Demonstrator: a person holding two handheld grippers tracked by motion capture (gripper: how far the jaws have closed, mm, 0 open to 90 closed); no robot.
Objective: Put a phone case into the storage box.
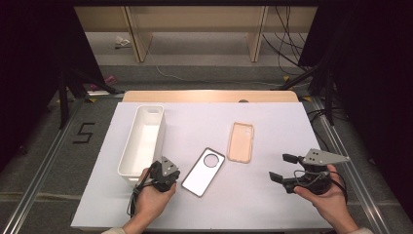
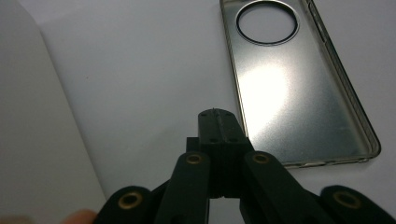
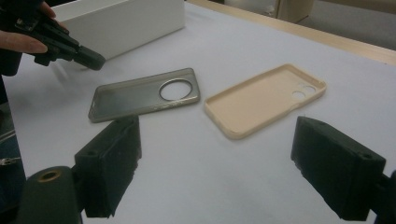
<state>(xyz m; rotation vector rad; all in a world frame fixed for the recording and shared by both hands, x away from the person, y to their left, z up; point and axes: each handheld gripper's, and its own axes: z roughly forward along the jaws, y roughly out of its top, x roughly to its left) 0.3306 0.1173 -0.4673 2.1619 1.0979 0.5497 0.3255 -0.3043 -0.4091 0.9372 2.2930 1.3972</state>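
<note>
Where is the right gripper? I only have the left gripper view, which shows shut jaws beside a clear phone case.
Observer: The right gripper is at the table's right side, jaws wide open and nothing between them.
Operator: What lies in front of it?
Observer: A beige phone case, hollow side up, apart from the clear phone case.
Operator: Is the pale surface on my left a container?
Observer: Yes, a long white bin, open on top, beside the left gripper.
Operator: Anything inside it?
Observer: From the high view it looks empty.
</note>
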